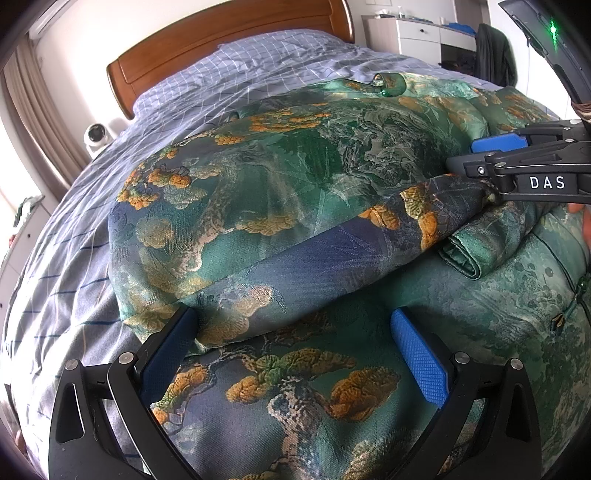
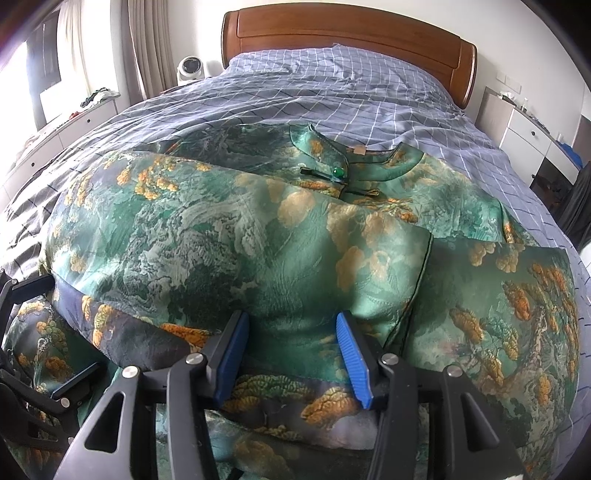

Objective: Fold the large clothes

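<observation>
A green brocade dress (image 1: 295, 177) with orange pine motifs lies across the bed, its lower part folded up over its body. Its collar (image 2: 343, 162), with a green bead, points toward the headboard. My left gripper (image 1: 291, 343) stands wide open low over the dress, and the fold's near edge (image 1: 229, 317) lies between its fingers, beside the left pad (image 1: 173, 347). My right gripper (image 2: 291, 350) holds a thick bunch of the folded layer that fills the gap between its blue pads (image 2: 351, 354). In the left wrist view the right gripper (image 1: 480, 158) comes in from the right at the fold's other end.
The dress rests on a blue checked bedsheet (image 2: 369, 92) below a wooden headboard (image 2: 347, 33). A white round device (image 2: 190, 68) stands left of the bed. White drawers (image 2: 532, 136) and a dark garment (image 1: 495, 51) are on the right. A finger (image 1: 580, 210) shows at the right edge.
</observation>
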Demonstrator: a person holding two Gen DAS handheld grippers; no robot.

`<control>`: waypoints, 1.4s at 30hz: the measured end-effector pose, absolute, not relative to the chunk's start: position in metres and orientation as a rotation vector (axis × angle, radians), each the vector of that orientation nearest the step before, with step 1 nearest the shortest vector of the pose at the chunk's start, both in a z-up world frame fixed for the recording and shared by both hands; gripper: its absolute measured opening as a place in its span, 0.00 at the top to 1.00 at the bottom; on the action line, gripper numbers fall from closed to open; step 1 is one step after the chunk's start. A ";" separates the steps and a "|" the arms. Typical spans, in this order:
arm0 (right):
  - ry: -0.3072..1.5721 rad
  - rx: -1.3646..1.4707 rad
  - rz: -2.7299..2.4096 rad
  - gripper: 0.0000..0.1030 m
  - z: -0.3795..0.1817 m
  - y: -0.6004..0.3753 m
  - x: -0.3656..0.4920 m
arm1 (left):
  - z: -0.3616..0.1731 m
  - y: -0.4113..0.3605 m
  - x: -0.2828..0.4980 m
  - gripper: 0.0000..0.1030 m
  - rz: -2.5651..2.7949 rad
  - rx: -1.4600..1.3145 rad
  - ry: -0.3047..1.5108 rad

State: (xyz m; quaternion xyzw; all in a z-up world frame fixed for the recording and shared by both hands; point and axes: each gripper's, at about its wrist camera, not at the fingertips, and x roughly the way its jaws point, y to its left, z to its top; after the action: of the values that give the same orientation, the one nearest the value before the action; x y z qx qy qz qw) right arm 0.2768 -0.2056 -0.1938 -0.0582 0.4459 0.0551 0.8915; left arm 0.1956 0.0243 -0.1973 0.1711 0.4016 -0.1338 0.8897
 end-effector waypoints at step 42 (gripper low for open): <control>0.673 -0.122 -0.045 0.24 -0.057 -0.381 0.000 | -0.198 0.022 0.194 0.00 -0.191 0.355 0.846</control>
State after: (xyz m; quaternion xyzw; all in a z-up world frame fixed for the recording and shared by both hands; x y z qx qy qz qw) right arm 0.0004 -0.3810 -0.0573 -0.0597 0.3299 -0.0220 0.9419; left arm 0.1943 0.0223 -0.1977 0.1713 0.4075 -0.0922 0.8922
